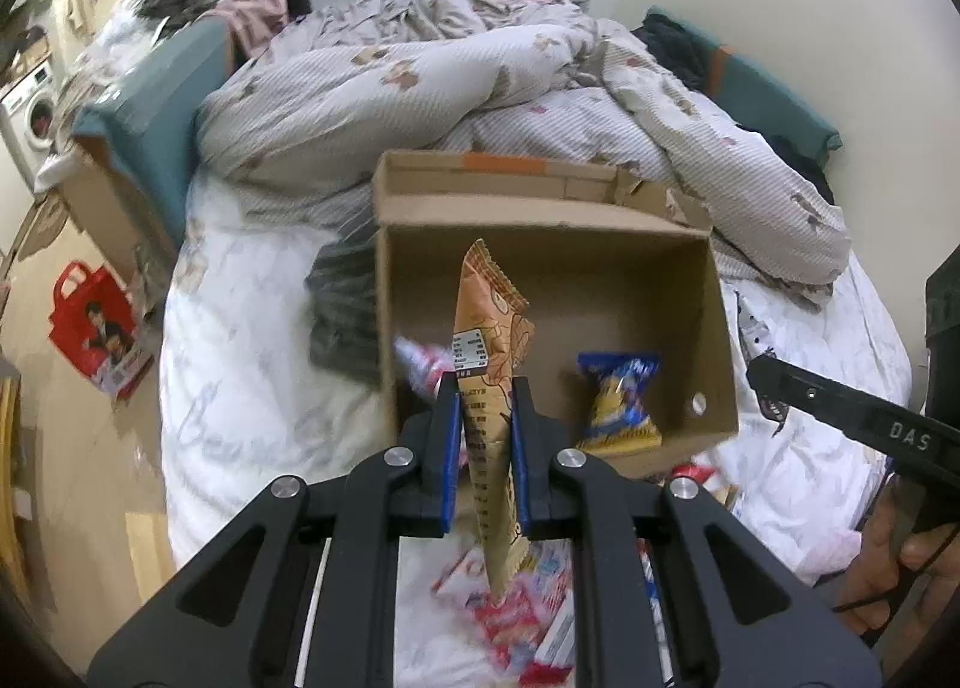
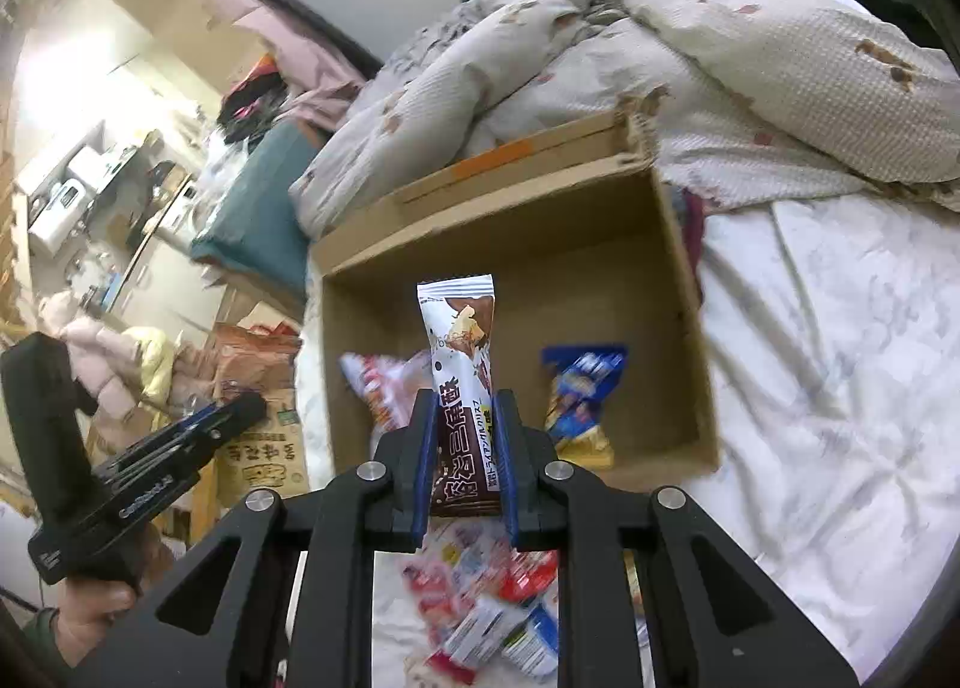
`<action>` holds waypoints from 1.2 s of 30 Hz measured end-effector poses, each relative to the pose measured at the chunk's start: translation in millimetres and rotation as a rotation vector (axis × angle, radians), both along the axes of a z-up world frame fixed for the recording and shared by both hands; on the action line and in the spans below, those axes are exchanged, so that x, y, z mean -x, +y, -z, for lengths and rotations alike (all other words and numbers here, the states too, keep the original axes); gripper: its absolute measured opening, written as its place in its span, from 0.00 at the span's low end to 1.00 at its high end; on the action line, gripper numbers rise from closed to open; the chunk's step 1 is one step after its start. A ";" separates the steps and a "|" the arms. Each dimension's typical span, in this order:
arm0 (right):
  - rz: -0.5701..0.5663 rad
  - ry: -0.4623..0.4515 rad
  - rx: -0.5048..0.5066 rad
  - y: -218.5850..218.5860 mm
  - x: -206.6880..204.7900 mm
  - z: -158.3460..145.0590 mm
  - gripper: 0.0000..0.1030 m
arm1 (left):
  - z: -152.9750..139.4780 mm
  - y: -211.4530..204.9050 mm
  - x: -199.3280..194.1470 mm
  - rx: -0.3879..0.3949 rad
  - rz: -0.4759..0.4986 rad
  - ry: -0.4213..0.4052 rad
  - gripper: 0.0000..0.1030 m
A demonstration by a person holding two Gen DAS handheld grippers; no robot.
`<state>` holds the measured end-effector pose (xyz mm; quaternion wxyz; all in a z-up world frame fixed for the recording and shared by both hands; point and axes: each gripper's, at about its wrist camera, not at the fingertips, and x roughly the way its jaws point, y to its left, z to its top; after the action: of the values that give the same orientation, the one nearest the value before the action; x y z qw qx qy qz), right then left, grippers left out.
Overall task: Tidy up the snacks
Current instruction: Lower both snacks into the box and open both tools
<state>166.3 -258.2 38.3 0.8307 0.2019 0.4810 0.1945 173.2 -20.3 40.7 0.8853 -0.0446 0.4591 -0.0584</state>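
An open cardboard box (image 1: pixel 714 328) lies on the bed; it also shows in the right wrist view (image 2: pixel 678 292). Inside lie a blue and yellow snack pack (image 1: pixel 621 400) (image 2: pixel 579 394) and a red and white pack (image 1: pixel 420 367) (image 2: pixel 378 382). My left gripper (image 1: pixel 485 388) is shut on a tan snack wrapper (image 1: pixel 489 340), held upright over the box's near edge. My right gripper (image 2: pixel 463 403) is shut on a white and brown snack bar (image 2: pixel 459 340), also upright over the near edge. A pile of loose snacks (image 2: pixel 486 610) (image 1: pixel 522 610) lies on the sheet below both grippers.
A rumpled quilt (image 1: pixel 450 76) (image 2: pixel 660 28) is heaped behind the box. A white sheet (image 2: pixel 828 388) spreads right of it. The bed's left edge drops to a floor with a red bag (image 1: pixel 90 322), boxes and clutter (image 2: pixel 252 388). The other gripper shows at each view's side (image 1: pixel 840 406) (image 2: pixel 150 460).
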 end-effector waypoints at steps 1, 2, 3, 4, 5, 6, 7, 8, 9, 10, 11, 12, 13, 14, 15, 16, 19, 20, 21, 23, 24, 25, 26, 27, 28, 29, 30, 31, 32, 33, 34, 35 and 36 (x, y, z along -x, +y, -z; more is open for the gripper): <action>0.009 -0.003 0.003 -3.1 -3.4 2.0 0.19 | 0.9 -3.9 -6.0 -0.002 0.004 -0.004 0.11; 0.020 -0.003 0.001 -7.2 -6.6 4.8 0.19 | 3.1 -8.2 -12.4 -0.003 0.011 -0.004 0.11; 0.031 0.001 -0.006 -11.7 -9.2 8.4 0.19 | 6.3 -12.2 -18.1 -0.003 0.016 0.000 0.11; 0.039 0.004 -0.006 -13.3 -11.7 12.1 0.19 | 9.3 -14.9 -22.3 0.000 0.017 0.003 0.11; 0.047 0.007 -0.001 -15.3 -12.9 16.1 0.19 | 12.5 -18.7 -26.0 0.003 0.022 0.007 0.11; 0.054 0.017 0.004 -17.2 -14.1 21.3 0.19 | 16.4 -22.5 -30.1 0.002 0.029 0.010 0.11; 0.058 0.028 0.003 -18.0 -14.5 26.5 0.19 | 19.8 -25.3 -31.5 0.000 0.035 0.010 0.11; 0.061 0.041 0.002 -18.4 -15.5 31.4 0.19 | 23.0 -27.9 -33.0 -0.005 0.041 0.008 0.11; 0.064 0.051 0.006 -17.9 -16.6 35.3 0.19 | 27.4 -30.8 -34.7 -0.012 0.049 0.004 0.11; 0.065 0.055 0.012 -17.7 -17.4 38.0 0.19 | 31.4 -32.9 -35.4 -0.019 0.055 0.002 0.11; 0.064 0.055 0.025 -16.6 -18.3 40.0 0.19 | 35.3 -35.0 -36.6 -0.023 0.060 0.002 0.11; 0.061 0.052 0.042 -14.8 -19.0 41.5 0.19 | 39.7 -36.0 -37.6 -0.027 0.063 0.005 0.11; 0.059 0.052 0.052 -13.6 -19.9 43.0 0.19 | 44.7 -36.9 -39.1 -0.026 0.077 0.014 0.11; 0.056 0.054 0.055 -12.6 -20.8 45.0 0.19 | 48.7 -37.5 -40.6 -0.027 0.081 0.020 0.11; 0.053 0.060 0.055 -11.8 -21.9 47.8 0.19 | 52.2 -38.0 -42.0 -0.026 0.084 0.025 0.11; 0.052 0.067 0.054 -11.2 -22.2 49.9 0.19 | 55.3 -38.1 -43.3 -0.023 0.089 0.027 0.11; 0.046 0.085 0.062 -9.4 -24.6 55.7 0.19 | 61.0 -38.5 -46.3 -0.036 0.091 0.026 0.11; 0.044 0.088 0.066 -8.8 -24.7 56.8 0.19 | 62.2 -39.1 -47.6 -0.039 0.091 0.027 0.11; 0.043 0.089 0.067 -8.8 -25.1 56.9 0.19 | 63.5 -39.5 -48.8 -0.038 0.091 0.029 0.11; 0.045 0.091 0.065 -9.1 -25.1 57.1 0.19 | 65.2 -40.6 -50.1 -0.036 0.090 0.032 0.12; 0.046 0.092 0.065 -9.0 -25.1 57.3 0.19 | 66.0 -40.9 -50.6 -0.037 0.088 0.032 0.12; 0.046 0.094 0.068 -8.8 -25.2 57.9 0.19 | 66.6 -40.8 -51.4 -0.038 0.087 0.032 0.12; 0.046 0.096 0.072 -8.7 -25.5 58.7 0.19 | 67.4 -41.3 -51.9 -0.040 0.088 0.034 0.12; 0.048 0.102 0.071 -8.8 -25.7 60.1 0.19 | 67.7 -41.7 -52.3 -0.041 0.090 0.036 0.12; 0.049 0.108 0.069 -9.0 -25.9 61.7 0.19 | 67.8 -41.8 -52.3 -0.041 0.091 0.036 0.12; 0.050 0.114 0.069 -9.0 -26.2 62.8 0.19 | 67.8 -42.1 -51.9 -0.044 0.093 0.034 0.12; 0.051 0.119 0.069 -9.1 -26.7 64.1 0.19 | 67.7 -42.6 -51.1 -0.051 0.095 0.029 0.12; 0.050 0.122 0.070 -8.7 -26.8 64.7 0.19 | 67.7 -43.0 -50.6 -0.058 0.097 0.026 0.12; 0.049 0.124 0.072 -8.0 -27.3 65.0 0.19 | 67.7 -43.3 -50.3 -0.064 0.097 0.022 0.12; 0.047 0.123 0.074 -7.1 -27.6 64.9 0.19 | 67.9 -43.5 -50.1 -0.068 0.097 0.020 0.12; 0.045 0.123 0.074 -6.4 -27.4 64.6 0.19 | 68.4 -43.0 -50.1 -0.069 0.095 0.021 0.12; 0.042 0.123 0.075 -5.4 -27.2 64.4 0.19 | 69.1 -42.1 -50.2 -0.068 0.091 0.024 0.12; 0.039 0.122 0.078 -4.5 -27.2 64.3 0.19 | 69.5 -41.7 -50.6 -0.067 0.088 0.027 0.12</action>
<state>193.4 -262.7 -26.0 0.8108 0.1904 0.5337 0.1466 223.8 -62.0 -28.8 0.8767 0.0045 0.4740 -0.0814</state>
